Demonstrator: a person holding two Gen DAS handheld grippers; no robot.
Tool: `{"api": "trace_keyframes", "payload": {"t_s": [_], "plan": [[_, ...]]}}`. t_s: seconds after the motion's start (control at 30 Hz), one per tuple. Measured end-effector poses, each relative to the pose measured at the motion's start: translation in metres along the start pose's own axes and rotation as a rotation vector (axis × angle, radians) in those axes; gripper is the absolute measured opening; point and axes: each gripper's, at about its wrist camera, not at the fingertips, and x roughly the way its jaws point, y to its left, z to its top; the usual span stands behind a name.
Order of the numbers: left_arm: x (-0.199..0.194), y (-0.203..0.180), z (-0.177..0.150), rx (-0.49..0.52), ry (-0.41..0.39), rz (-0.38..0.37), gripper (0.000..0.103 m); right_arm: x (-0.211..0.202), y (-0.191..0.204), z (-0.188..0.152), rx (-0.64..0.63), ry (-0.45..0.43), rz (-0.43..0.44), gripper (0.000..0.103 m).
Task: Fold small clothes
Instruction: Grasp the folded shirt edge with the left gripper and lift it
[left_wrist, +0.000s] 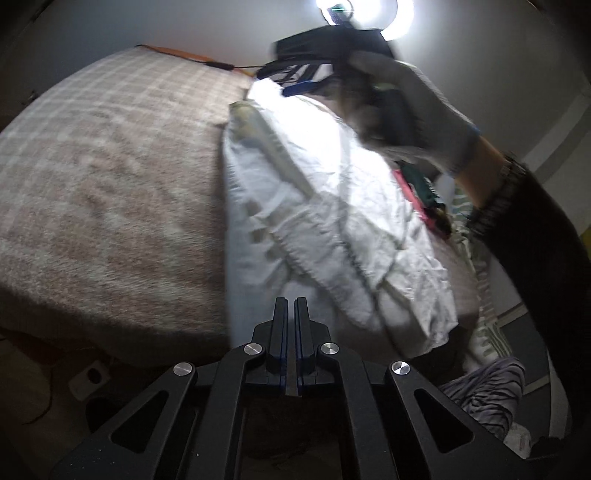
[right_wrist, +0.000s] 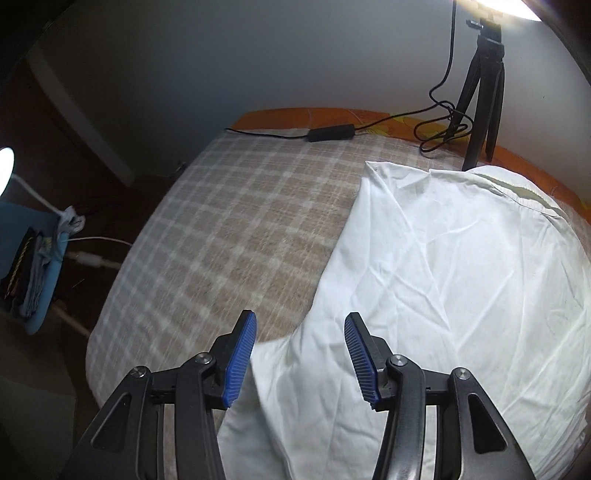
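A white cloth (right_wrist: 461, 266) is spread over the right part of a bed with a beige checked blanket (right_wrist: 236, 221). My right gripper (right_wrist: 300, 354) is open and empty, low over the cloth's near left edge. My left gripper (left_wrist: 290, 325) is shut with nothing between its fingers, at the near edge of the bed beside the white cloth (left_wrist: 314, 206). In the left wrist view a gloved hand (left_wrist: 417, 114) holds the right gripper (left_wrist: 295, 83) over the cloth's far end. Small coloured clothes (left_wrist: 424, 199) lie at the cloth's right side, partly hidden by the arm.
A black tripod (right_wrist: 484, 92) and a cable with a power brick (right_wrist: 332, 133) stand at the bed's far edge. A blue stool (right_wrist: 33, 273) with folded clothes is on the floor at the left. Striped cloth (left_wrist: 487, 398) hangs at the bed's near right.
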Motion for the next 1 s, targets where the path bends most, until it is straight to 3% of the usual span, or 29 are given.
{"api": "trace_keyframes", "payload": {"t_s": [0.1,0.23,0.3,0.37,0.53,0.57,0.7,0.8,0.9,1.0], "plan": [[-0.001,-0.012,0.001,0.039,-0.007,-0.017,0.001,0.021,0.006,0.008,-0.017,0.042,-0.069,0.052],[-0.006,-0.018,-0.002,0.092,-0.035,0.073,0.001,0.038,0.015,0.012,-0.053,0.074,-0.126,0.052],[-0.008,-0.014,-0.003,0.079,-0.027,0.108,0.009,0.042,0.018,0.012,-0.061,0.082,-0.129,0.052],[-0.010,-0.009,-0.005,0.068,-0.008,0.132,0.029,0.047,0.021,0.012,-0.076,0.088,-0.151,0.052],[-0.006,0.000,-0.011,0.033,0.040,0.126,0.042,0.059,0.025,0.008,-0.084,0.116,-0.178,0.051],[-0.004,0.001,-0.011,0.043,0.040,0.090,0.043,0.061,0.026,0.007,-0.086,0.121,-0.183,0.051],[0.004,0.006,-0.011,0.029,0.073,0.144,0.043,0.068,0.029,0.008,-0.104,0.136,-0.199,0.052],[0.007,0.015,-0.012,-0.015,0.078,0.130,0.034,0.070,0.031,0.009,-0.118,0.142,-0.209,0.051],[0.009,0.019,-0.014,-0.018,0.083,0.126,0.003,0.070,0.029,0.010,-0.114,0.147,-0.205,0.050],[0.005,0.018,-0.011,-0.018,0.047,0.056,0.001,0.071,0.027,0.012,-0.114,0.158,-0.198,0.044]]}}
